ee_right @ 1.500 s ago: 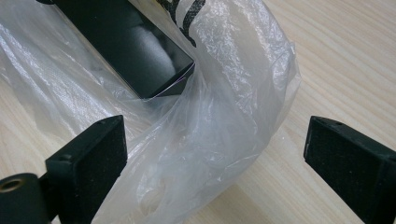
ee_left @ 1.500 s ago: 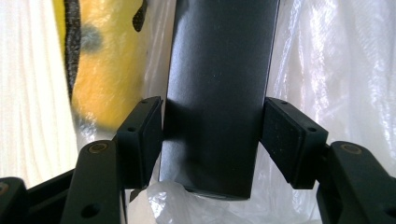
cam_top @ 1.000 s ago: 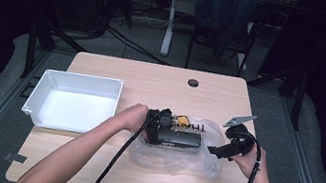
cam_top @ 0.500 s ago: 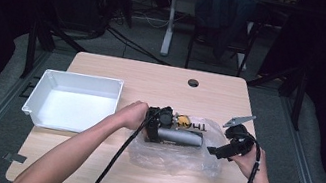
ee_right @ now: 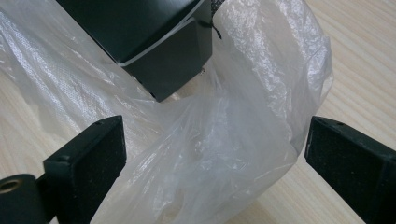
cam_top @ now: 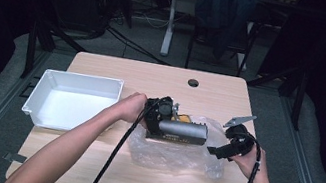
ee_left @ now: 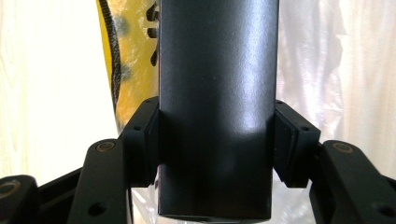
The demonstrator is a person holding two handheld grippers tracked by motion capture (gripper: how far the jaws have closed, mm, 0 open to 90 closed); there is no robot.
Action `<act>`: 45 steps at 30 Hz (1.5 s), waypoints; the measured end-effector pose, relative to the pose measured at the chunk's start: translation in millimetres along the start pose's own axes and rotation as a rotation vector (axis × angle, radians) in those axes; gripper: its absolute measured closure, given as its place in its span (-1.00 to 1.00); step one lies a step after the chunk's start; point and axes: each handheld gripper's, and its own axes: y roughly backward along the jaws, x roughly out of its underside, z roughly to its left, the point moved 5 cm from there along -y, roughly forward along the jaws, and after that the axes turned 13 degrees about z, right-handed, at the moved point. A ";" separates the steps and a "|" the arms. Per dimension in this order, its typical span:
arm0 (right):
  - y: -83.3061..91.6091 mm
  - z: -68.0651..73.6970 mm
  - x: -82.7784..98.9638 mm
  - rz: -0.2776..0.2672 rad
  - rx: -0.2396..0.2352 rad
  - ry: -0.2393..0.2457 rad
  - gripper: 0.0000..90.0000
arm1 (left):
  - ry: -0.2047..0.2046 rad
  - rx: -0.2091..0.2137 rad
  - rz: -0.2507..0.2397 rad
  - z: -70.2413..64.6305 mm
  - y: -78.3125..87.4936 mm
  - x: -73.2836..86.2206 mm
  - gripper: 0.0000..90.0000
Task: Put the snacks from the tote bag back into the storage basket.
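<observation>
Dark room, with a light wooden table (cam_top: 86,169) under the camera and a jacket draped over a chair behind it. Everything here is placed relative to the clear plastic bag (cam_top: 175,152) crumpled in the middle of the table.

The black box (cam_top: 182,130) sits right at the bag's mouth, its far end over the plastic, with something yellow (ee_left: 128,60) tucked beside it under the film. The left gripper (cam_top: 159,116) is clamped on the box's near end. In the left gripper view both pads (ee_left: 150,140) press flat against the box's sides, so that's a solid grip, and the jaws have just been closing a bit onto it.

The right gripper (cam_top: 221,150) is at the bag's right edge. Its jaws stand wide apart with a bunch of loose plastic (ee_right: 224,154) between them, and the pads (ee_right: 100,149) aren't pinching it, so that claw is released.

A white tray (cam_top: 76,81) sits well off to the bag's left. A small dark hole in the tabletop (cam_top: 193,82) lies beyond the bag.
</observation>
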 end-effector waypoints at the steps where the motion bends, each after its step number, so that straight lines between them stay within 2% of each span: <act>1: 0.8 -0.4 0.3 0.002 -0.001 0.004 -0.89 | -0.002 -0.002 -0.003 0.6 2.5 0.7 -0.03; 6: 4.2 -1.4 1.3 -0.015 0.005 -0.006 -0.90 | -0.016 0.030 -0.013 -1.1 8.6 5.3 -0.02; 16: 11.2 -2.6 1.3 -0.039 -0.006 -0.009 -0.91 | -0.013 0.030 -0.011 1.4 21.1 24.2 -0.02; 17: 11.9 -1.9 1.0 -0.044 -0.017 -0.008 -0.91 | -0.013 0.031 -0.008 1.4 22.8 26.9 -0.02; 22: 13.4 -2.5 0.2 -0.055 -0.008 -0.012 -0.91 | -0.004 0.042 -0.017 1.9 28.7 40.3 -0.02; 28: 12.2 -2.9 -0.1 -0.051 -0.008 -0.017 -0.91 | 0.002 0.033 -0.009 2.8 37.6 55.9 -0.02; 45: 13.5 -2.2 4.1 -0.038 0.004 -0.018 -0.91 | 0.045 0.021 -0.036 5.3 61.3 108.3 -0.02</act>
